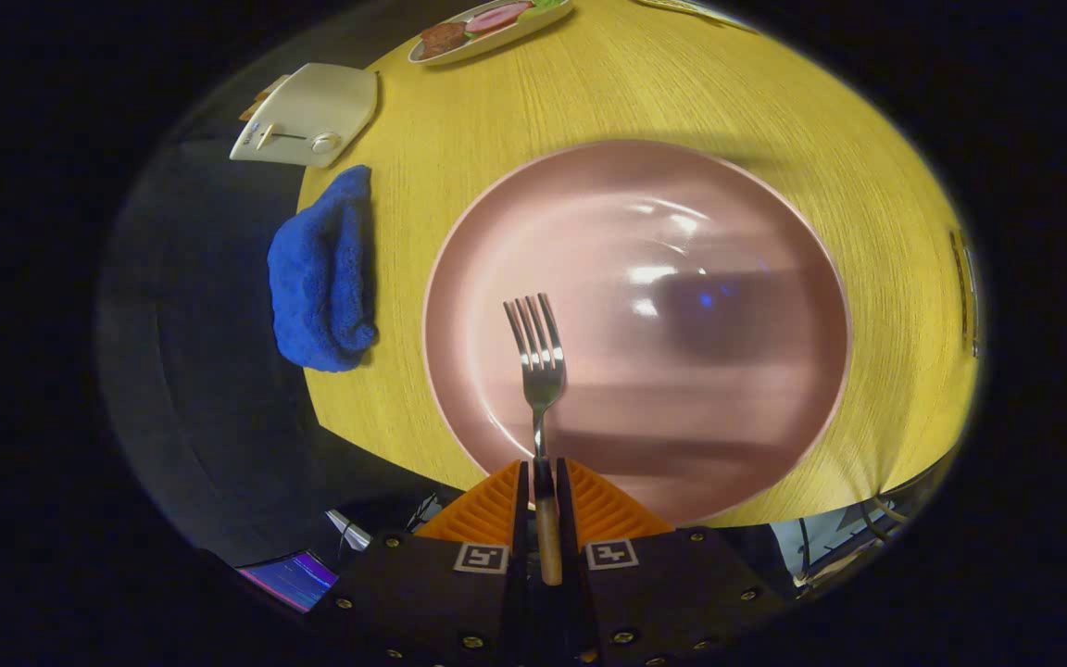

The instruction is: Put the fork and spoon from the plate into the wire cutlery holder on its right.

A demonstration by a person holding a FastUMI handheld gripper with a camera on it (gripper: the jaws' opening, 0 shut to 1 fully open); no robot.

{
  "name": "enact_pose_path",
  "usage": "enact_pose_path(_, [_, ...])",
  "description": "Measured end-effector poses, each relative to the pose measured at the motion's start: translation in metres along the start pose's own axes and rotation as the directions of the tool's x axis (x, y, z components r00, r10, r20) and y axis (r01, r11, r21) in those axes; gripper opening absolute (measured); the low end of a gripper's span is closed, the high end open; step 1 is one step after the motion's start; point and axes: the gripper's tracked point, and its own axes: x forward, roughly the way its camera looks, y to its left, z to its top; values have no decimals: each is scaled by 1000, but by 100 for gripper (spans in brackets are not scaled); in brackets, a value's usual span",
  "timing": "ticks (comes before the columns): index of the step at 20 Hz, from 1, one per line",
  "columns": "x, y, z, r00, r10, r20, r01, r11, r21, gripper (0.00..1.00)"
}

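Observation:
A metal fork (pixel 538 361) with a wooden handle is clamped between my two orange fingers (pixel 487 508), its tines pointing forward above the pink plate (pixel 756 408). My gripper (pixel 543 482) is shut on the fork's neck and handle, and it seems lifted clear of the plate. The large round plate lies on the yellow wooden table (pixel 645 93) just ahead of the fingers and has nothing else on it.
A blue knitted cloth (pixel 325 273) lies at the table's left edge beside the plate. Beyond it stands a white toaster (pixel 309 116). An oval dish with food (pixel 487 30) sits at the far side of the table.

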Motion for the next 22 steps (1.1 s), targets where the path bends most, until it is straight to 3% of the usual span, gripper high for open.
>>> enact_pose_path(4, [-12, 2, 2, 1000, 23, 5, -23, 1000, -14, 16])
enact_pose_path(5, [33, -6, 2, 999, 26, 20, -26, 1000, 0, 2])
enact_pose_path(6, [6, -4, 3, 999, 45, 16, -45, 999, -3, 2])
enact_pose_path(14, [-44, 9, 24, 981, 173, 87, -178, 983, 51, 2])
enact_pose_path(22, [-110, -1, 54, 950, 237, 206, -260, 961, 96, 2])
